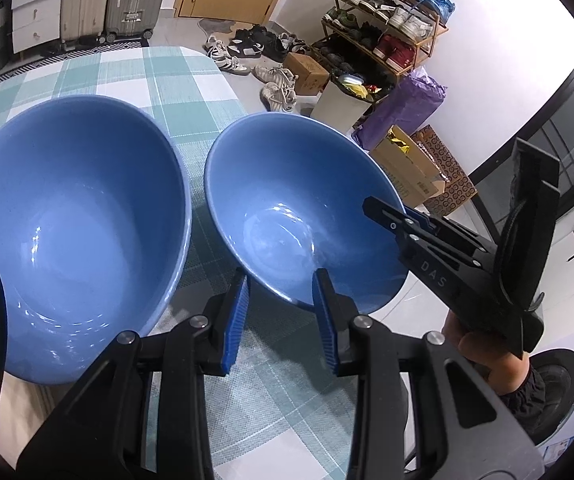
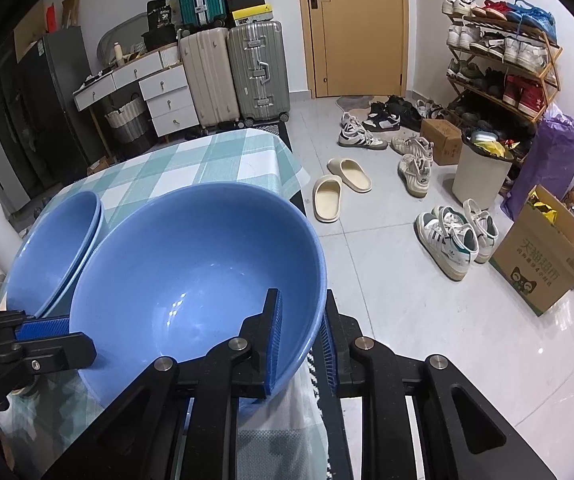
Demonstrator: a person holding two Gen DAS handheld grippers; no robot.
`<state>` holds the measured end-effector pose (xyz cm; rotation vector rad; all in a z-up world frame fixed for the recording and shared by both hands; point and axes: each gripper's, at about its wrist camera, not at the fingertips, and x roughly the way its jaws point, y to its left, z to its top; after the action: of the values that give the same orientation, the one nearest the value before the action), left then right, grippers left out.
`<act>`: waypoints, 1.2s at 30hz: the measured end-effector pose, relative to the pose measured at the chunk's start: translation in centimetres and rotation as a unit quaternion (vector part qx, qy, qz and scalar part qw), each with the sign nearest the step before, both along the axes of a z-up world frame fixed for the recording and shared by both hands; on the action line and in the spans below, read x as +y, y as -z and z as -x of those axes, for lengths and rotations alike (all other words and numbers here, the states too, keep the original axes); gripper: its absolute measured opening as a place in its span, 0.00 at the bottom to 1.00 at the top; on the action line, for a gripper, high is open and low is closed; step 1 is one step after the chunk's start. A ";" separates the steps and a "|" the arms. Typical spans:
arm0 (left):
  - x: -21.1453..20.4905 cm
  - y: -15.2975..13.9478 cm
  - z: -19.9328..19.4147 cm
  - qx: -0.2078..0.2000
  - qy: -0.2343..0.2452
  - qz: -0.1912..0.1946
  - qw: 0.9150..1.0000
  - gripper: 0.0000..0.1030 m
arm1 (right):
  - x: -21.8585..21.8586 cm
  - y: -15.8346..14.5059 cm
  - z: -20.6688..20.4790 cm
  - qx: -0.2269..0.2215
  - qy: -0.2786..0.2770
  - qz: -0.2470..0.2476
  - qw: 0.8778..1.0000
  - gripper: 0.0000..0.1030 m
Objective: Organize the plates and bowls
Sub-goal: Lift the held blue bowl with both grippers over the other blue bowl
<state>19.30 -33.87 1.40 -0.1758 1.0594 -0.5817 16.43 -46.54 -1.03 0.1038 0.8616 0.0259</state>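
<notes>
My right gripper [image 2: 301, 342] pinches the near rim of the blue bowl [image 2: 191, 264]; my left gripper [image 1: 281, 320], jaws spread, holds nothing. The thin rim hold could slip, knocking the stacked bowls [image 2: 53, 248] leftward

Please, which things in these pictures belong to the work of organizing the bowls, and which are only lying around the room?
Job:
held blue bowl
stacked blue bowls
right tongs
left tongs

Lying about:
shoe rack
slippers
suitcases
cardboard box
</notes>
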 end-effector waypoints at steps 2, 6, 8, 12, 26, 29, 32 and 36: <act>-0.1 -0.1 0.2 -0.003 0.002 -0.002 1.000 0.28 | 0.0 -0.1 0.1 -0.002 0.002 0.000 1.000 0.18; -0.2 -0.1 0.6 -0.005 0.009 0.000 1.000 0.28 | -0.1 -0.1 0.8 -0.004 0.007 -0.002 1.000 0.18; -0.3 -0.3 0.7 -0.007 0.012 -0.001 1.000 0.28 | -0.1 -0.2 1.1 -0.002 0.010 -0.001 1.000 0.18; -0.3 -1.0 1.3 -0.015 0.020 0.001 1.000 0.28 | -0.1 -0.9 1.9 -0.009 0.017 0.000 1.000 0.18; 1.1 -5.5 4.0 -0.055 0.032 0.022 0.998 0.28 | 0.6 -5.6 4.7 -0.044 0.031 0.011 0.999 0.18; 1.7 -6.3 4.5 -0.061 0.033 0.027 0.997 0.28 | 1.1 -6.6 4.9 -0.049 0.032 0.014 0.998 0.18; 2.3 -7.1 4.8 -0.065 0.032 0.030 0.997 0.28 | 1.6 -7.4 5.2 -0.055 0.031 0.015 0.998 0.18; 3.4 -8.1 5.4 -0.075 0.029 0.031 0.996 0.28 | 2.5 -8.5 5.4 -0.062 0.027 0.018 0.998 0.18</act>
<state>13.93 -30.49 9.55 -0.1539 0.9042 -0.6698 11.03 -44.03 7.51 0.0899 0.7347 -0.0336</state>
